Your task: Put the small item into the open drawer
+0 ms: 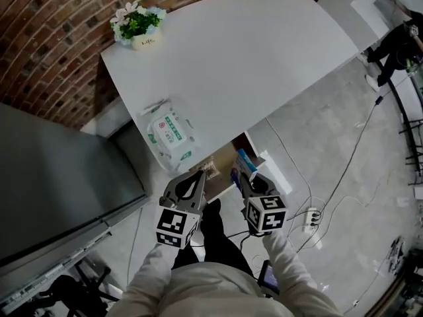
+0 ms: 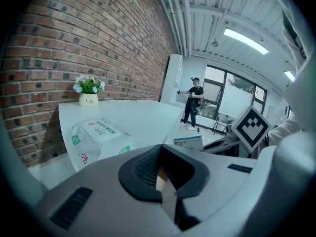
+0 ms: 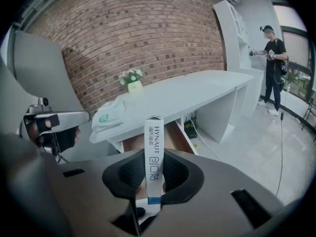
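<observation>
Between the jaws of my right gripper point(image 3: 154, 177) a slim white box point(image 3: 153, 149) stands upright and edge-on, with both pads clamped on its lower part. From the head view, the box hangs over the right side of the open drawer point(image 1: 223, 165), which is pulled out from under the near edge of the white desk point(image 1: 251, 58). My left gripper point(image 2: 164, 177) is at the drawer's left side with its jaws drawn together. Only a thin pale sliver shows in the slit, and I cannot tell what it is. A pack of wipes point(image 1: 170, 135) lies on the desk's near left part. A potted plant point(image 1: 137, 26) sits at the far left corner by the brick wall point(image 1: 53, 38).
</observation>
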`<action>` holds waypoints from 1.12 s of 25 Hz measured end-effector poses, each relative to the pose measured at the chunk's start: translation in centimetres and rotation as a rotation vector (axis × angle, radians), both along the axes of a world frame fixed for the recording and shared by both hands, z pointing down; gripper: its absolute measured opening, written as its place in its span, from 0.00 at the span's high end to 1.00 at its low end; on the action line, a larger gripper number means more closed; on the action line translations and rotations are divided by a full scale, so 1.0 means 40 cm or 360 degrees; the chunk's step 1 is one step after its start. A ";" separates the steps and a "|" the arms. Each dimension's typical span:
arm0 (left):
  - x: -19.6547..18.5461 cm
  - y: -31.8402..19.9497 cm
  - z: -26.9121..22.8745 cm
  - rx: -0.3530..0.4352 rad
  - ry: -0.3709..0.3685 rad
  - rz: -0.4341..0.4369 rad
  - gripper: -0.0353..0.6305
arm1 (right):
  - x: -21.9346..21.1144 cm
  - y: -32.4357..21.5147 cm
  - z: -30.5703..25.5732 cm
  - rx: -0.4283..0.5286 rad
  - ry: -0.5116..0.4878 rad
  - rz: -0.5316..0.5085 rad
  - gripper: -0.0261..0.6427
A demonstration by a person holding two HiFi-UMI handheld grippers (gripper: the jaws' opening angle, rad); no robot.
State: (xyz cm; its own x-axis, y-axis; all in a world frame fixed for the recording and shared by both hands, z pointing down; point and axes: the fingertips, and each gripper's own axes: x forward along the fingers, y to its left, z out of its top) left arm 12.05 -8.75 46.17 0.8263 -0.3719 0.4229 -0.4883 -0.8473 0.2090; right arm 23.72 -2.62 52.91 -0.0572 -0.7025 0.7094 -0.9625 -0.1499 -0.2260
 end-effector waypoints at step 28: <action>-0.102 -0.052 0.085 -0.0073 -0.0041 -0.0325 0.92 | -0.032 -0.155 0.367 -0.0508 0.0232 -0.0519 0.82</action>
